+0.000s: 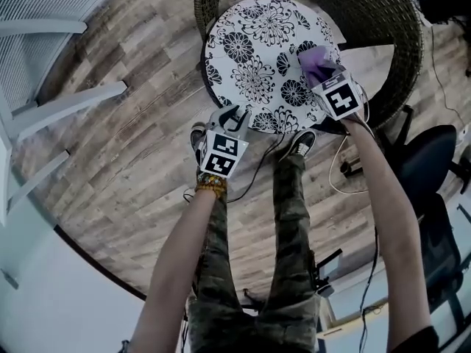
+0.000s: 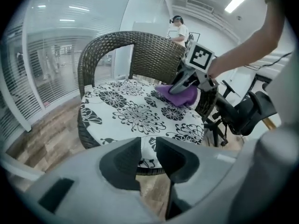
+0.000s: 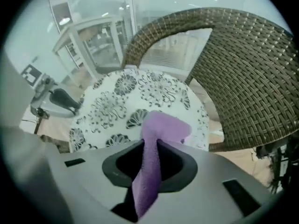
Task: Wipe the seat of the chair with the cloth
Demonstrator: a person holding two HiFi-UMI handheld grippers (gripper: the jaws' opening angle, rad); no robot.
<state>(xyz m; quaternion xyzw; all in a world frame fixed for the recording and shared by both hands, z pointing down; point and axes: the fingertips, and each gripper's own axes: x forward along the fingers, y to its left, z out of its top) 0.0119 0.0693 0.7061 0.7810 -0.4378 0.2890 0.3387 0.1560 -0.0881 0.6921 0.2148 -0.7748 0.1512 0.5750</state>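
Right gripper has its jaws pinched on the purple cloth, which bunches past the tips and rests on the flowered seat at about 3 o'clock, near the wicker back. Left gripper hovers at the seat's 7 o'clock rim, jaws slightly apart with nothing between them

Chair of dark woven wicker; seat cushion smooth printed fabric; purple cloth at its three o'clock fuzzy, matt; floor matt wood-grain planks.
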